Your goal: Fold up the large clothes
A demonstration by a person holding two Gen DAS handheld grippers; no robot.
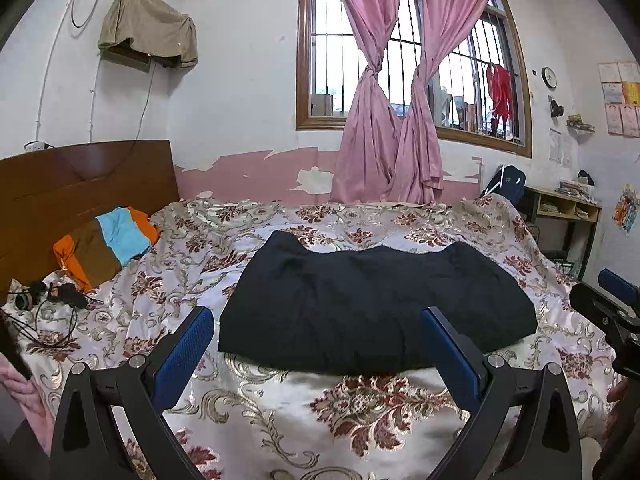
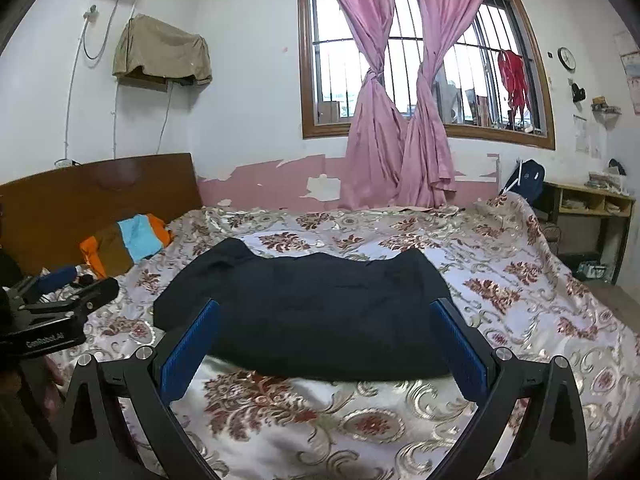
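1. Dark garment (image 1: 372,304) lies mid-bed (image 1: 256,412), already doubled into a flat block.
2. My left gripper (image 1: 320,344) and right gripper (image 2: 326,340): fingers spread, empty, hovering near its near edge.
3. Probably more folds left.

The right hand-held gripper (image 2: 326,344) hangs wide open above a dark folded garment (image 2: 308,312) lying on the floral bedspread (image 2: 500,280).

Both wrist cameras sit low over the near edge of the bed (image 1: 280,412), facing 12 o'clock toward the window (image 2: 424,60). The left stands at the right's 9 o'clock; both share the dark garment (image 1: 372,304), close ahead.
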